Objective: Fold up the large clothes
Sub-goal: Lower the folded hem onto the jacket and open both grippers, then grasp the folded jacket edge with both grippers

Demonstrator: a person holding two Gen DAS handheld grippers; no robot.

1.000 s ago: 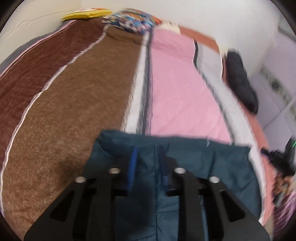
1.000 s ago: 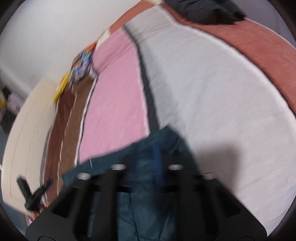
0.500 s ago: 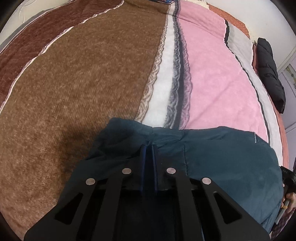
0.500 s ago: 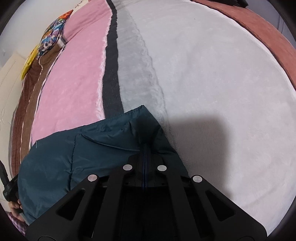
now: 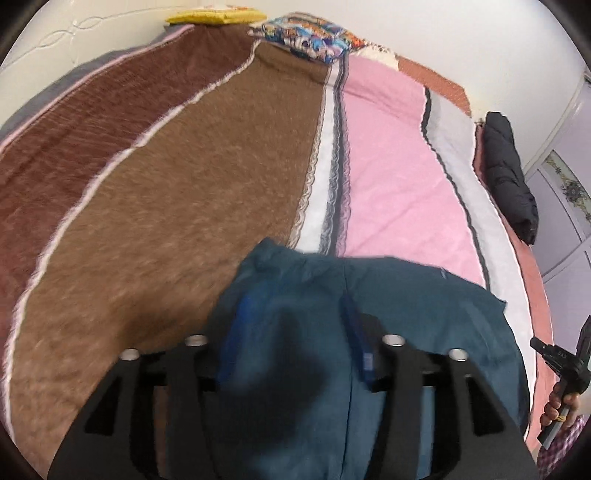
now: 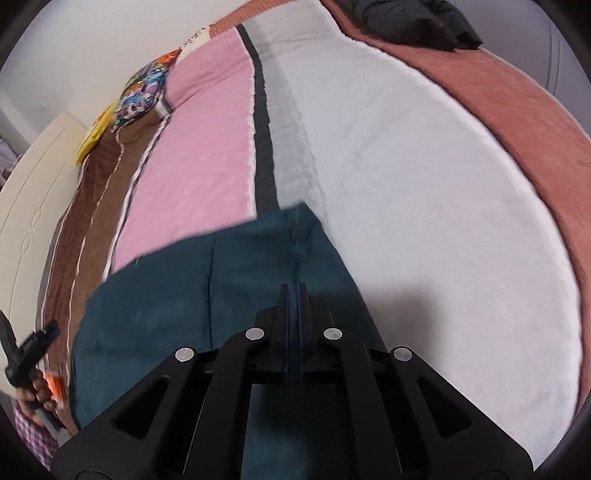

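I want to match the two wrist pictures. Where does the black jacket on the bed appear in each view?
Left wrist: black jacket at the right edge, on the reddish stripe.
Right wrist: black jacket at the top edge, right of centre.
Shared landmark: the colourful pillow at the bed's head.
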